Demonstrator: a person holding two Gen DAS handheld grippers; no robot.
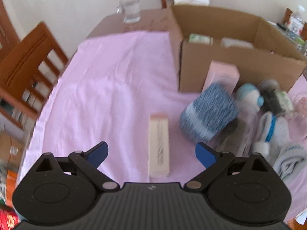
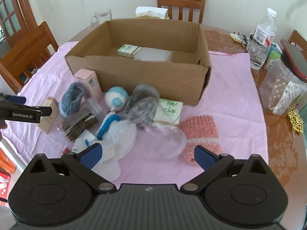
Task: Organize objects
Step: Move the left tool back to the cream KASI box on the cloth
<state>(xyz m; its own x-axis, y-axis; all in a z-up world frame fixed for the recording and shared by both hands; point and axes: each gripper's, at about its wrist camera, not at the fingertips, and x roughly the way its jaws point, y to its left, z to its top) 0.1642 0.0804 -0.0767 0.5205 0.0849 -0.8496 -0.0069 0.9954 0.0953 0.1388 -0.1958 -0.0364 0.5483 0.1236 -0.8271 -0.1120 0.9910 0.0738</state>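
The pale pink rectangular carton [image 1: 159, 145] lies on the pink-clothed tabletop [image 1: 107, 88], long axis running near-to-far, directly between the wide-spread left tongs [image 1: 151, 154]; the right tongs [image 2: 146, 156], also wide, hang farther right.

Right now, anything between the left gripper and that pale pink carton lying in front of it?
Nothing visible. The left gripper is open, and the pale pink carton lies lengthwise on the pink cloth between its fingertips. The blue yarn roll sits off to the right.
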